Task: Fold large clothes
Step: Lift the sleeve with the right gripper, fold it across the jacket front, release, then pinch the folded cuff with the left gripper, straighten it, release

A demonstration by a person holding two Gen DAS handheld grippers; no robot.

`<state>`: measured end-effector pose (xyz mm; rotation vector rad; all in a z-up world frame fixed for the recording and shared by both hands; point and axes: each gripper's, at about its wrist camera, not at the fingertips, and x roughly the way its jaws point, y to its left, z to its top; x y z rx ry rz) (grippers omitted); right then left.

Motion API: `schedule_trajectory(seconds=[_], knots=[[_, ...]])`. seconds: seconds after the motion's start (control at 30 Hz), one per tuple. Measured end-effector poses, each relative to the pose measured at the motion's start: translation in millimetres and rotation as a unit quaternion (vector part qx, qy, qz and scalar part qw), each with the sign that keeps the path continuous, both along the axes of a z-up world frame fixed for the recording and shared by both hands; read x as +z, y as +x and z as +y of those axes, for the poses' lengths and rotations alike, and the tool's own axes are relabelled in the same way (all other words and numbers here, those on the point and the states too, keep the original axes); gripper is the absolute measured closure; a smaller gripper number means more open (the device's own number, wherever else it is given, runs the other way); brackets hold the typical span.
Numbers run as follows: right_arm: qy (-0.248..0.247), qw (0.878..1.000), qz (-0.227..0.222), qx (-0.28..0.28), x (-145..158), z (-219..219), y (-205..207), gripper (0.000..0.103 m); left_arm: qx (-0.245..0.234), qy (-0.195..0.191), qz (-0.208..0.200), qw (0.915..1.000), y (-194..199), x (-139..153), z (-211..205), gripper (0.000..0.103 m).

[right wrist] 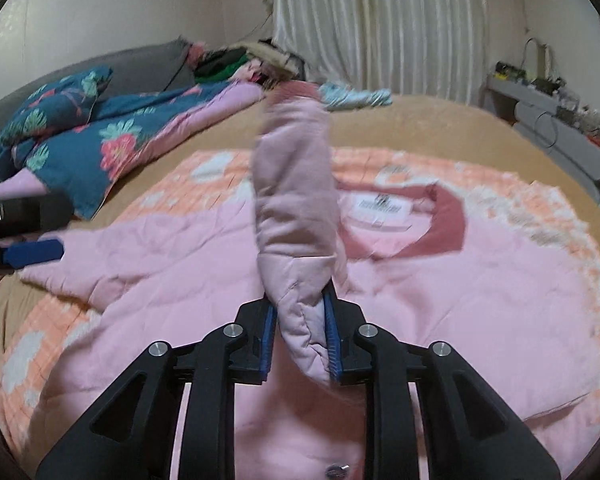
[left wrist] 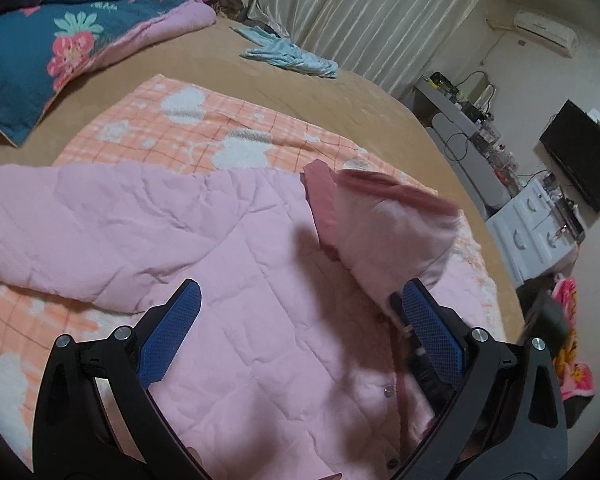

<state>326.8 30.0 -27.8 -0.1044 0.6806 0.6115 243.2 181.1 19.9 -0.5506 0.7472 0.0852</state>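
Right gripper (right wrist: 300, 332): fingers clenched on 1 sleeve (right wrist: 296, 184) of the pink quilted jacket (right wrist: 460, 300), lifted above its body. Left gripper (left wrist: 300, 320): fingers released, hovering over the jacket, which lies spread on a checked blanket (left wrist: 204, 132) on the bed (left wrist: 340, 92).

We see the left gripper (left wrist: 300, 320) at 6 o'clock, blue-padded fingers (left wrist: 170, 332) spread wide, nothing between them, hovering over the pink quilted jacket (left wrist: 228, 248). Jacket lies flat on an orange checked blanket (left wrist: 204, 124); one sleeve (left wrist: 72, 216) runs out toward 9 o'clock. The other sleeve (left wrist: 388, 224) with a darker pink cuff is lifted toward 3 o'clock, blurred. Tan bed cover (left wrist: 260, 76) underneath. Floral blue quilt (left wrist: 48, 52) at 10 o'clock, light blue garment (left wrist: 288, 54) at 12, white drawers (left wrist: 536, 224) at 3.
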Motion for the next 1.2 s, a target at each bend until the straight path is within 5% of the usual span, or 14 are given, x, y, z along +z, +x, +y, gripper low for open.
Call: schedule_trajectory(seconds=[0.17, 0.4, 0.57, 0.73, 0.8, 0.87, 0.97, 1.2], knots=[[-0.027, 0.999, 0.024, 0.033, -22.0, 19.7, -12.2, 0.063, -0.004, -0.054, -0.001, 0.9985, -0.1, -11.3, 6.4, 0.008], [0.006, 0.995, 0.061, 0.078, -24.0, 11.8, -31.1, 0.023, -0.01, -0.109, 0.025, 0.9937, 5.7, -37.2, 11.3, 0.008], [0.016, 0.996, 0.056, 0.071, -6.3, -21.9, -37.2, 0.018, -0.016, -0.144, 0.062, 0.9875, 12.1, -71.1, 7.3, 0.008], [-0.004, 0.998, 0.05, 0.023, -1.6, -71.9, -26.1, 0.018, -0.022, -0.141, 0.086, 0.9861, 18.3, -92.8, -7.0, 0.01], [-0.016, 0.999, 0.049, -0.004, -4.0, -92.6, -20.3, 0.018, -0.028, -0.128, 0.087, 0.9875, 21.4, -95.5, -14.3, 0.021], [-0.017, 0.998, 0.056, -0.031, -7.9, -116.9, -14.2, 0.018, -0.043, -0.097, 0.087, 0.9906, 24.8, -94.9, -26.0, 0.061], [-0.018, 0.996, 0.065, -0.062, -13.9, -150.2, -6.6, 0.018, -0.077, -0.017, 0.066, 0.9947, 27.3, -81.0, -45.5, 0.082], [0.004, 0.99, 0.067, -0.123, -9.0, -200.5, 10.4, 0.018, -0.069, 0.045, -0.014, 0.9965, 20.3, -22.3, -42.8, 0.086]])
